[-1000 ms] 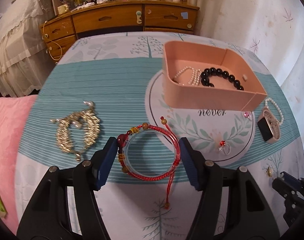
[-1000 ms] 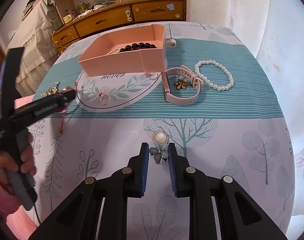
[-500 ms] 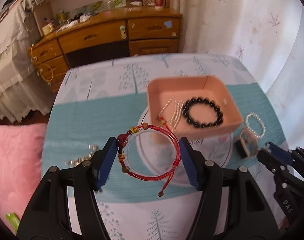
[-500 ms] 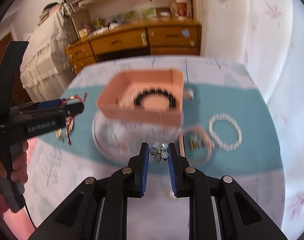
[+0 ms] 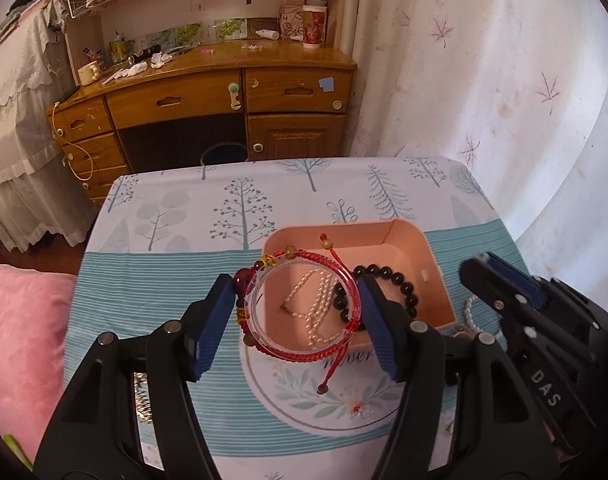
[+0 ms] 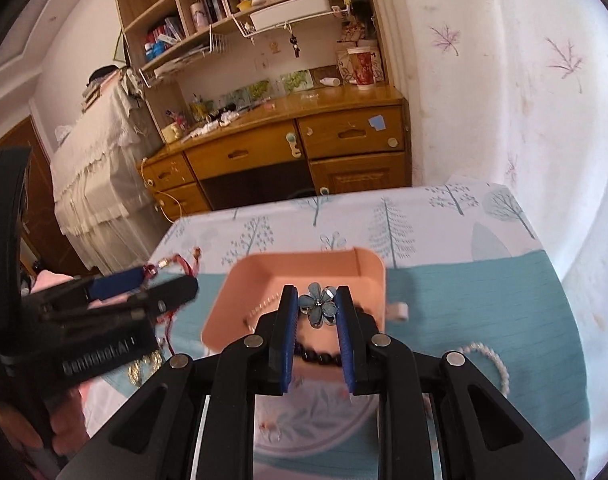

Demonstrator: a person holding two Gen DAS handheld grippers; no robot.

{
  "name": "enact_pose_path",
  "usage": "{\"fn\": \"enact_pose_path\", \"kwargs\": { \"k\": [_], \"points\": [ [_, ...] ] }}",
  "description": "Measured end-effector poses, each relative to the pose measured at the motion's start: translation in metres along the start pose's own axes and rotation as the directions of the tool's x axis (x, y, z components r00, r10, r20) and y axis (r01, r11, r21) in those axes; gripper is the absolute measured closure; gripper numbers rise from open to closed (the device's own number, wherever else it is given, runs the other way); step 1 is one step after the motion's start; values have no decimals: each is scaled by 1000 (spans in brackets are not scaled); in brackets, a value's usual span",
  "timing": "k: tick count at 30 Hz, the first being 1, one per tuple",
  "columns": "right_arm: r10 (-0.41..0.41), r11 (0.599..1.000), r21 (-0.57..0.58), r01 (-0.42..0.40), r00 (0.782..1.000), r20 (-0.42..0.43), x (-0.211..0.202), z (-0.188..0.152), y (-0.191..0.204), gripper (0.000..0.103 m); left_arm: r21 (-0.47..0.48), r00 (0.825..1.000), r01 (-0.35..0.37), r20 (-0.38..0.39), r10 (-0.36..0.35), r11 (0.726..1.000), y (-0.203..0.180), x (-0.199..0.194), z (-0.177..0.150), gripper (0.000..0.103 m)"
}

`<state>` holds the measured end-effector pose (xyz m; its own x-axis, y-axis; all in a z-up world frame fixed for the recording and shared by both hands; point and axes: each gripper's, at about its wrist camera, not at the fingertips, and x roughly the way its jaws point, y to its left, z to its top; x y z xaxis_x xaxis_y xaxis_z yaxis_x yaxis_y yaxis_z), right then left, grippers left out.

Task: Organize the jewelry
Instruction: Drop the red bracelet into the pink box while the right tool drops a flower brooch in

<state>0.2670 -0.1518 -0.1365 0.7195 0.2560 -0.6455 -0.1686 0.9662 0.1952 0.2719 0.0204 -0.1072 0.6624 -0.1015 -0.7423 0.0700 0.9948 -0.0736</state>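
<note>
Red cord bracelet [image 5: 299, 304] and blue flower brooch [image 6: 319, 307], both held above the pink box [image 5: 434, 264].
Bracelet is clamped between the left gripper [image 5: 293, 320] fingers; brooch is pinched by the right gripper [image 6: 316, 334]. Black bead bracelet [image 5: 400, 280] and pearl strand [image 5: 318, 300] are lying inside the box; wooden desk [image 5: 207, 96] is seen beyond.

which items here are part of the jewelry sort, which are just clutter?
In play: red bracelet in left gripper; blue flower brooch in right gripper; pink box holding black bead bracelet and pearl strand.

Clutter: wooden desk, paper cup, pink cushion.
</note>
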Motion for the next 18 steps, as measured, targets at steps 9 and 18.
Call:
{"fn": "enact_pose_path", "kwargs": {
  "k": [9,18],
  "points": [
    [6,999,-40,-6,1000,-4,17,16,1,75,-54,999,45,19,-44,998,-3,12,6,42],
    [-11,996,86,15,999,-48,23,10,-33,42,-133,1000,18,-20,-21,991,25,16,1,36]
  ]
}}
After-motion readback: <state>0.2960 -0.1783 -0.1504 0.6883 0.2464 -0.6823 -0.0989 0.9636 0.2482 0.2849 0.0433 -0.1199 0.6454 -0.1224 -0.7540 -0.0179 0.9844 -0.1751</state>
